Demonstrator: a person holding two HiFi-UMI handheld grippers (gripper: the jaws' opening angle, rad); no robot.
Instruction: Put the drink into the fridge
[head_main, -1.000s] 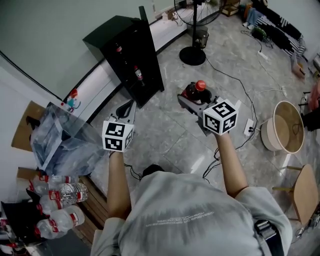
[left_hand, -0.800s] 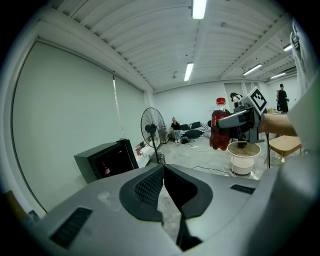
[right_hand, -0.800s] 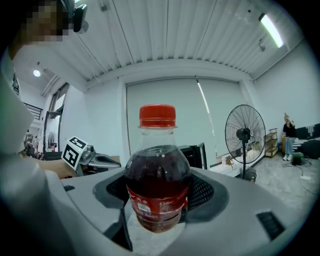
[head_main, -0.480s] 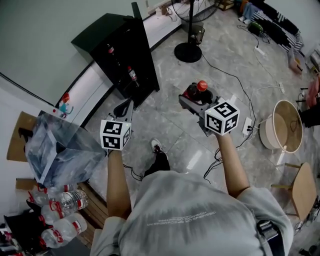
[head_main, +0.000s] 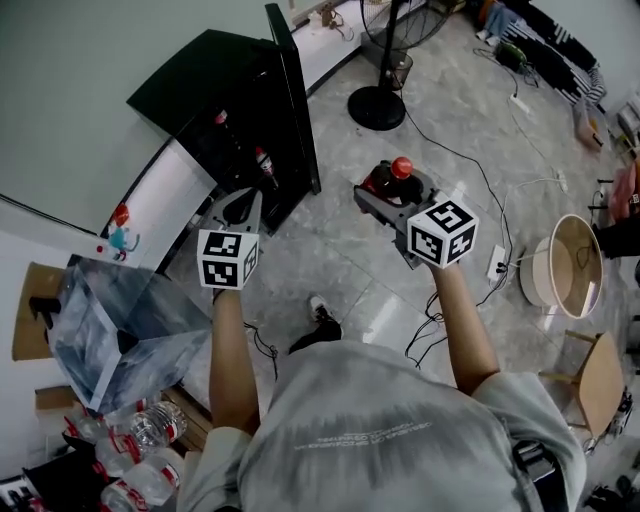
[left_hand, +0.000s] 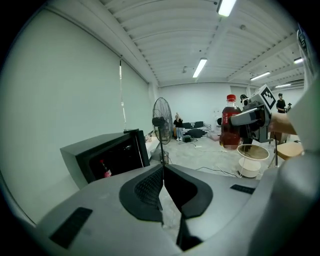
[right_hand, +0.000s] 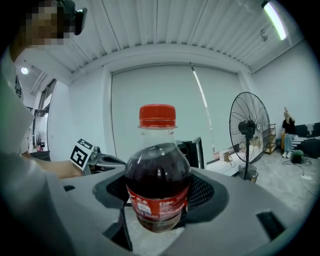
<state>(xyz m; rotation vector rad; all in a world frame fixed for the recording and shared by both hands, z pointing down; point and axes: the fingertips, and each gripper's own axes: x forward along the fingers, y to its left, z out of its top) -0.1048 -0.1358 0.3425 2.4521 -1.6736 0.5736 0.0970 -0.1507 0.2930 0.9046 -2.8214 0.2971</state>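
Observation:
A cola bottle (head_main: 393, 178) with a red cap stands upright between the jaws of my right gripper (head_main: 388, 192), which is shut on its lower body (right_hand: 157, 192). The black fridge (head_main: 225, 85) stands at the upper left with its door (head_main: 297, 110) swung open; a red-capped bottle (head_main: 264, 166) sits on a shelf inside. My left gripper (head_main: 250, 200) hangs just in front of the fridge's open side, jaws shut with nothing between them (left_hand: 163, 170). The left gripper view shows the fridge (left_hand: 107, 155) at left and the held bottle (left_hand: 230, 125) at right.
A standing fan (head_main: 379, 100) is on the floor beyond the fridge. A round tub (head_main: 570, 262), a power strip (head_main: 497, 262) with cables and a wooden chair (head_main: 600, 385) lie to the right. A clear plastic bag (head_main: 120, 320) and water bottles (head_main: 140, 430) sit at lower left.
The person has stepped toward the fridge, so it sits closer and larger in view. Both grippers are nearer to it; the right one still holds the cola bottle.

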